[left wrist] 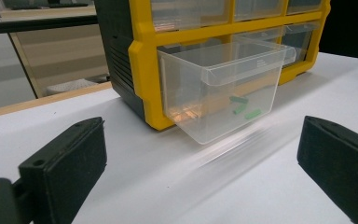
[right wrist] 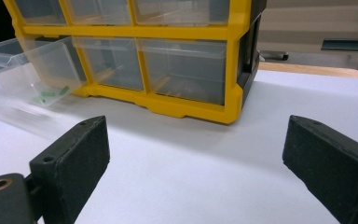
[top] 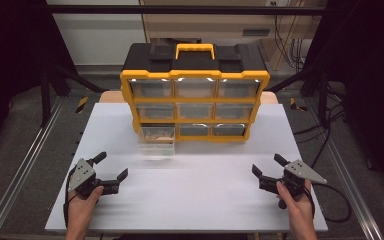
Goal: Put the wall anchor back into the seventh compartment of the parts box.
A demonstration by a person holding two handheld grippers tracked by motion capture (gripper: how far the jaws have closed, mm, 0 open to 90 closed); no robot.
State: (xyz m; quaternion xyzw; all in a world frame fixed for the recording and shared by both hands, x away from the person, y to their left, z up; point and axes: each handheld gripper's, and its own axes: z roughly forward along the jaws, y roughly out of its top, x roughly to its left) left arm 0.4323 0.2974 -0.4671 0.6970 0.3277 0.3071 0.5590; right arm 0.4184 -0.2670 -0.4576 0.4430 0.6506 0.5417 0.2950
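Both the left gripper and right gripper were held wide apart, empty. The pulled-out clear drawer, holding small green pieces hard to identify, was seen ahead of the left gripper.

You hold your left gripper and right gripper low and well apart, both with jaws spread wide and empty, each gripped from behind by a hand.
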